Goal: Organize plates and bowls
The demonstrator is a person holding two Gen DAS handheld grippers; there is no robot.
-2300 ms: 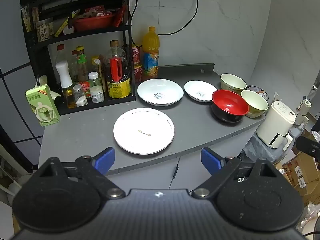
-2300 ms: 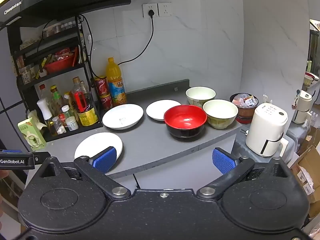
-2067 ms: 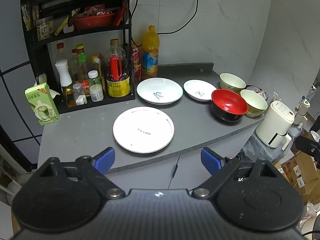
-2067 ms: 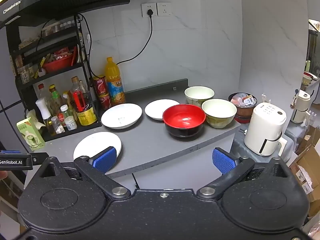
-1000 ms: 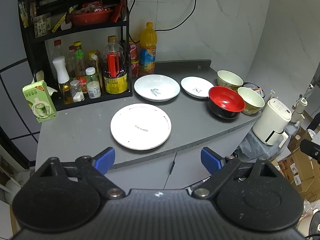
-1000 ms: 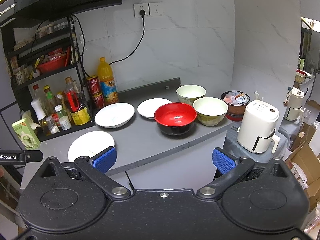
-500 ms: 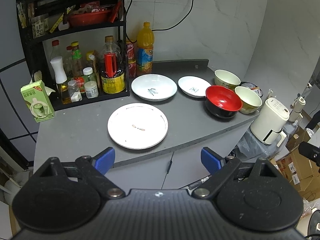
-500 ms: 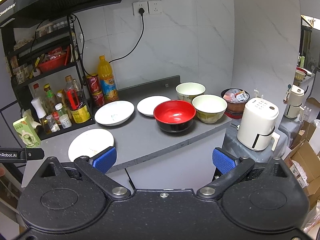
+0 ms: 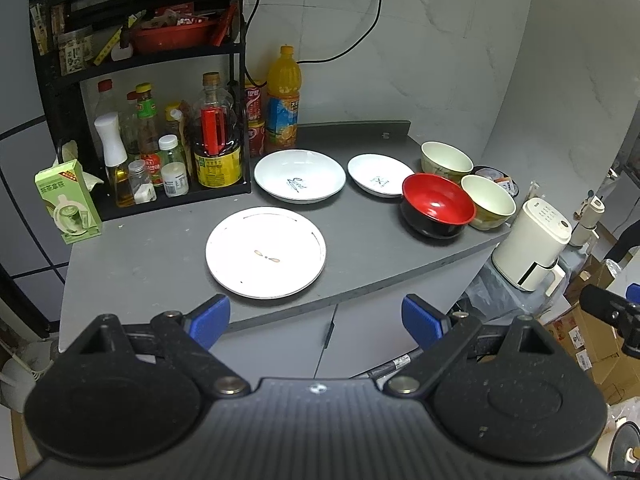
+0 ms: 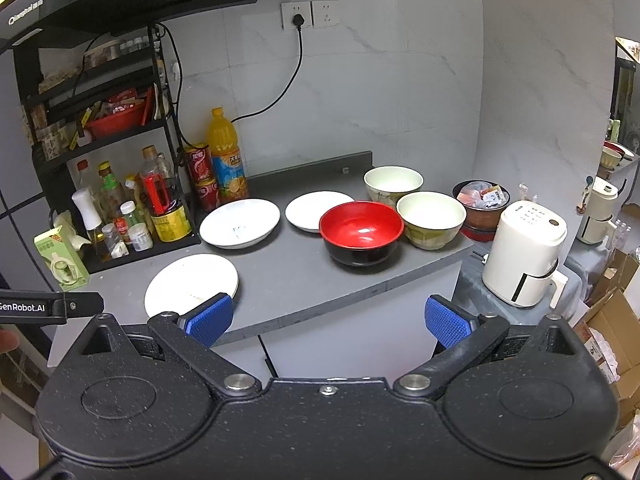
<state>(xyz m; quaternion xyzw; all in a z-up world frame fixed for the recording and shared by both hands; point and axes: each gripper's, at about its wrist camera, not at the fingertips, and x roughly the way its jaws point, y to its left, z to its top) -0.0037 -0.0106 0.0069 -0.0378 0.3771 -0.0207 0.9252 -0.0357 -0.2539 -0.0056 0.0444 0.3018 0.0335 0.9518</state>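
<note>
On the grey countertop [image 9: 152, 248], three plates and three bowls stand apart from both grippers. In the left wrist view the left gripper [image 9: 316, 318] hangs off the counter's front edge, its blue-padded jaws spread wide with nothing between them. Straight ahead at twelve o'clock lies the large flat white plate [image 9: 266, 252], nearest the edge. Beyond it, also near twelve o'clock, sits the deeper white plate with a dark mark at its middle [image 9: 300, 176], and at one o'clock the small white plate [image 9: 380, 176]. At two o'clock the red bowl with a black outside [image 9: 438, 204] stands just beside a cream bowl [image 9: 488, 202], with a second cream bowl [image 9: 446, 158] behind them. At eleven o'clock a black wire rack of bottles [image 9: 160, 140] holds sauces, a tall orange drink bottle [image 9: 282, 100] stands next to it, and a green carton [image 9: 68, 202] sits at ten o'clock.

In the right wrist view the right gripper [image 10: 326, 322] is likewise released, jaws wide and holding nothing, short of the counter edge. The red bowl [image 10: 362, 232] lies at twelve o'clock, the flat plate [image 10: 192, 284] at ten o'clock partly behind the left pad. A white air fryer [image 10: 524, 252] stands off the counter at two o'clock.
</note>
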